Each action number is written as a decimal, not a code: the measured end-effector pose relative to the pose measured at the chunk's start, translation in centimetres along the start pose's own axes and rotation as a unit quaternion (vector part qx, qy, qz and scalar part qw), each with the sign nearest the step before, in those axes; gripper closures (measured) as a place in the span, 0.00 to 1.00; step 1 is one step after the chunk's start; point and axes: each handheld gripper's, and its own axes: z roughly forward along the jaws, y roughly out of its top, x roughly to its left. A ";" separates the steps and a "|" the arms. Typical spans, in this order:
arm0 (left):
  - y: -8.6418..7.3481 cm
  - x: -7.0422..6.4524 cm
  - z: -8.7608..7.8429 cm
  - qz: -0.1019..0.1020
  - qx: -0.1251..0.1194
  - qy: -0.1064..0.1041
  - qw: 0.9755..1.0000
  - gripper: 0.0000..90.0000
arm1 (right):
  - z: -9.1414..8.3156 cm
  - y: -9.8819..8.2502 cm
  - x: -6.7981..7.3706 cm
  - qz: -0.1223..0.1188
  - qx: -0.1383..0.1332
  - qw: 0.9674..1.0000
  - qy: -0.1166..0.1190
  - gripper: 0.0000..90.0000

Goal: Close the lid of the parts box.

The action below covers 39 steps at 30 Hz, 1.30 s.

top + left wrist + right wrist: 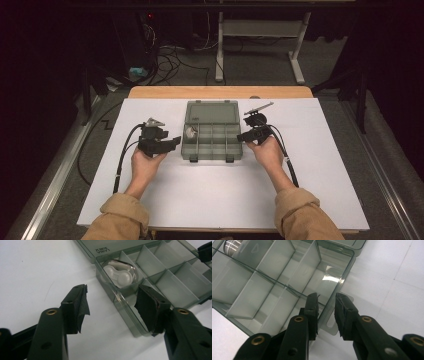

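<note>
Compartment box steadied at its right wall, left gripper beside the stored white piece

In the high view, the smoky transparent plastic compartment box (212,131) is seen at the centre of the frame, on the white table sheet (225,190). In the left gripper view, the left gripper (112,306) is seen with jaws apart and empty, near the small white rounded piece (120,275) in the upper middle. In the right gripper view, the box wall is straddled by the right gripper (326,303); a grip cannot be told. Reaching the piece is judged next, and a careful aim is needed.

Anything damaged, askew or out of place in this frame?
The left gripper has worn pads: the black lining is frayed and peeling at the edges. Otherwise the compartment box sits square on the table, lid open, one white item in a corner compartment, with no spills.
</note>
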 end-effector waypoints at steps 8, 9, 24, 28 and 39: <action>2.7 -0.2 1.4 0.005 0.017 0.004 1.000 0.47 | 0.0 0.0 0.0 -0.002 0.000 1.000 0.001 0.82; 2.9 -0.2 1.6 0.003 0.015 0.004 1.000 0.48 | 0.0 0.0 0.0 -0.002 0.000 1.000 0.000 0.82; 6.1 0.1 4.0 -0.003 0.043 0.007 0.999 0.50 | 0.0 0.0 0.1 -0.009 0.002 1.000 -0.004 0.84; 7.0 0.1 5.0 -0.008 0.053 0.004 0.999 0.51 | 0.0 -0.1 0.1 -0.010 0.001 1.000 -0.003 0.84; 8.7 1.2 7.6 -0.027 0.106 0.004 0.994 0.53 | 0.0 0.0 0.0 -0.012 0.001 1.000 -0.002 0.84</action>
